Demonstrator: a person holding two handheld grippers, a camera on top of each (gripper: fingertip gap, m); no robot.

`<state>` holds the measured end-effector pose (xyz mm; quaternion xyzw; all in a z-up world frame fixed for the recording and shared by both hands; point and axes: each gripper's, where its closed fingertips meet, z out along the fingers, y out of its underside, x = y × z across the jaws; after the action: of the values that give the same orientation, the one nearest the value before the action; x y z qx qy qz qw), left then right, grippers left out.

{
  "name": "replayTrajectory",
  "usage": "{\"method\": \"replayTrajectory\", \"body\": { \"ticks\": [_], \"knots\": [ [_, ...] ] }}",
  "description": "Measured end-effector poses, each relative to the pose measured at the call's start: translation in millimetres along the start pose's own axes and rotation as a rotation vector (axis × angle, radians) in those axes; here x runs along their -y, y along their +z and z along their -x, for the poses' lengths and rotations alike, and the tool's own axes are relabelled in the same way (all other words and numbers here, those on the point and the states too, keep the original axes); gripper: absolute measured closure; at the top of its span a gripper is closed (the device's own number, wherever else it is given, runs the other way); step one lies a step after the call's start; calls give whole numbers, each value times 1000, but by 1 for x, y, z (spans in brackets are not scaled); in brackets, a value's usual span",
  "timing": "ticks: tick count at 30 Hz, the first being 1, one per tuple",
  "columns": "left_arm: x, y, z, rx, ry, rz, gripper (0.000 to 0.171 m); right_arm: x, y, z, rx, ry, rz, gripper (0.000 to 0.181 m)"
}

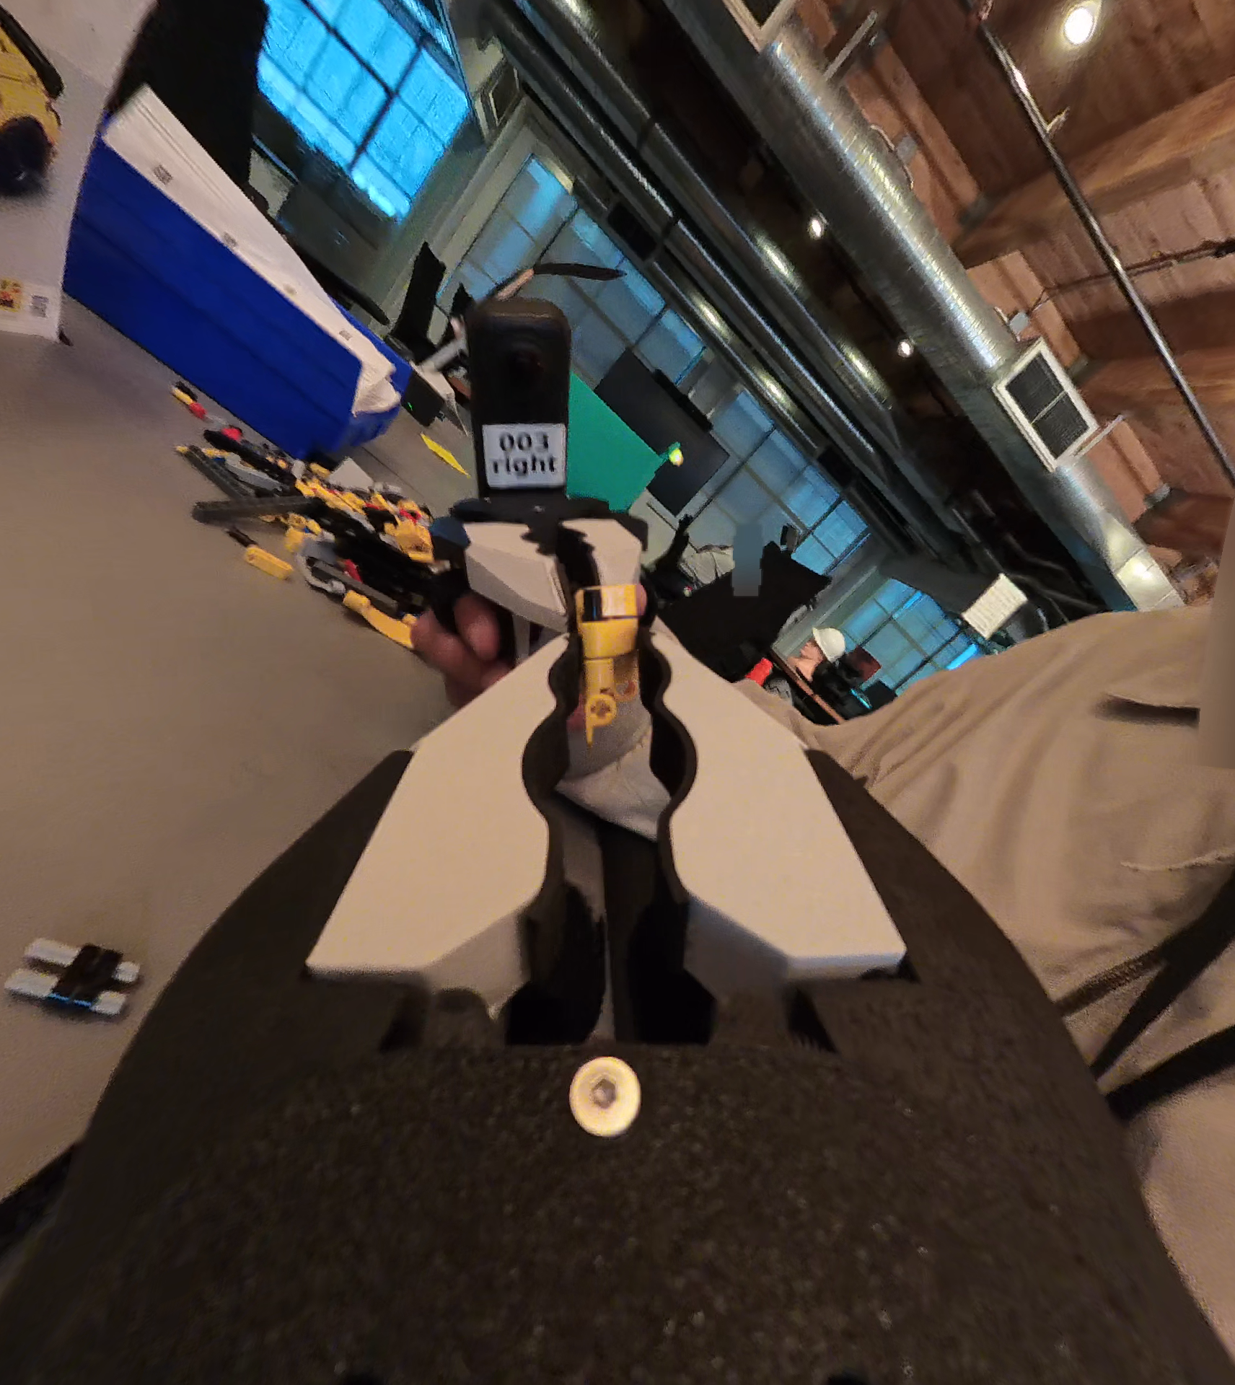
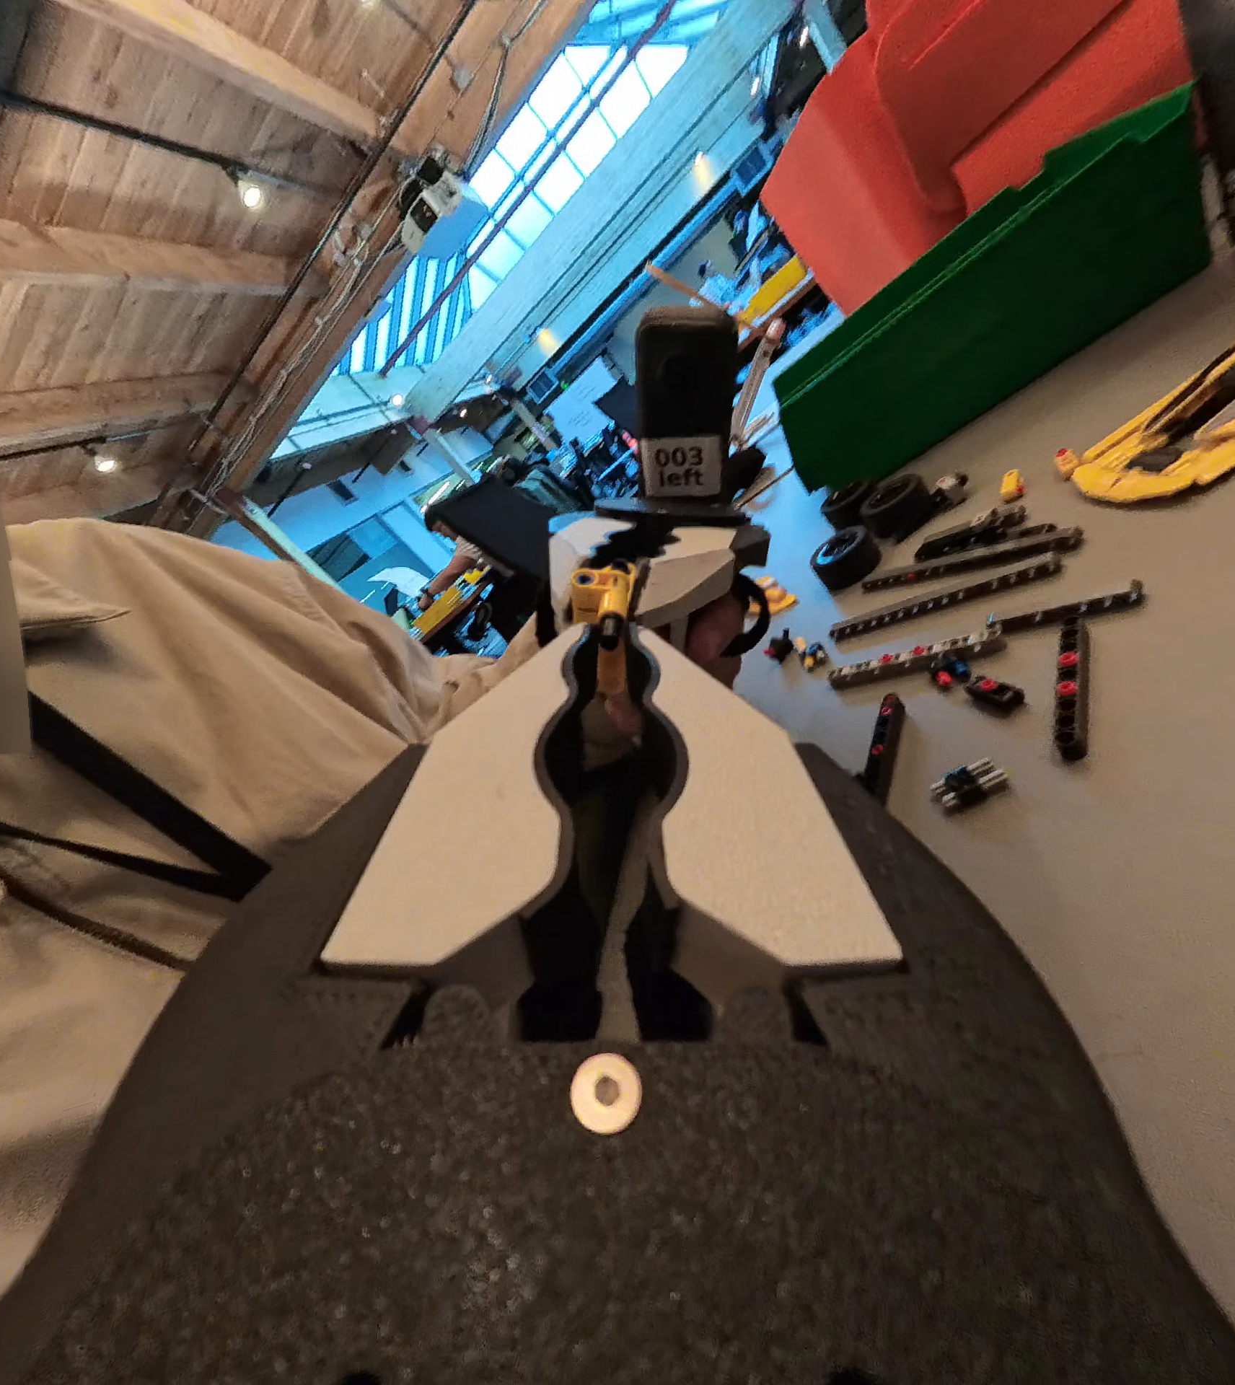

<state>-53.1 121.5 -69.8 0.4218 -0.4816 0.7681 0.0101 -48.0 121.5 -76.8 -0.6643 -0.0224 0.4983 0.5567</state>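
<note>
Two handheld grey-and-black two-finger grippers are raised off the grey table (image 1: 75, 674) and pointed tip to tip, each clenched on the same small yellow plastic building-toy piece (image 1: 605, 637). In the left wrist view the left gripper (image 1: 603, 674) is seen pinching the near end of the piece, whose long axis runs along the fingers, straight away from the camera toward the right gripper (image 1: 584, 584) opposite; a cross-shaped axle end is turned toward the lens. In the right wrist view the right gripper (image 2: 608, 644) is closed on a thin yellow stem, with the blockier yellow head (image 2: 599, 592) gripped by the left gripper (image 2: 614, 569) beyond. Shown only by the left view: a blue plastic bin (image 1: 210, 300), a heap of yellow and black toy parts (image 1: 345, 524), and a small grey-and-black connector block (image 1: 75, 974) on the table. Shown only by the right view: a green bin (image 2: 989, 315) under an orange one (image 2: 937, 135), black toy wheels (image 2: 862, 524), long black perforated beams (image 2: 974, 592) laid out well apart, and a yellow toy car body shell (image 2: 1199, 420). A beige sleeve (image 2: 187, 674) is seen in both views.
</note>
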Motion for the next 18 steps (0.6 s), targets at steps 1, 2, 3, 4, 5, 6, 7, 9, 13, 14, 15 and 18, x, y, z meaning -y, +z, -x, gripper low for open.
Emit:
{"method": "replayTrajectory", "body": {
  "ticks": [1, 2, 3, 4, 5, 6, 7, 9, 13, 14, 15, 18],
  "knots": [
    [5, -1, -2, -14, 1, -41, 157, 3, 2, 2, -1, -29, -30, 172],
    [8, -2, -5, -35, -8, -74, 157, 4, 5, 6, 9, -47, -43, 170],
    [9, -1, -6, -49, -22, -89, 157, 1, 8, 7, 13, -52, -34, 170],
    [7, 0, -6, -58, -32, -93, 157, -1, 12, 7, 9, -52, -26, 171],
    [8, 0, -6, -62, -36, -105, 157, -1, 13, 7, 15, -55, -35, 172],
    [10, 0, -6, -60, -32, -120, 157, 2, 12, 6, 6, -45, -57, 173],
    [11, 0, -5, -49, -15, -124, 157, 3, 12, 5, 4, -48, -63, 174],
    [13, 1, -3, -12, 41, -134, 157, 7, 10, 2, -4, -36, -93, 174],
    [16, -2, -4, 5, 65, -158, 158, 11, 10, 2, -23, -77, -126, 174],
    [16, -2, -5, 8, 75, -157, 158, 11, 10, 3, -24, -79, -124, 174],
    [14, -2, -7, 8, 94, -142, 158, 11, 10, 5, -10, -74, -113, 175],
    [7, -2, -10, 32, 179, -65, 158, 6, 8, 8, -13, -114, -65, 175]
  ]
}}
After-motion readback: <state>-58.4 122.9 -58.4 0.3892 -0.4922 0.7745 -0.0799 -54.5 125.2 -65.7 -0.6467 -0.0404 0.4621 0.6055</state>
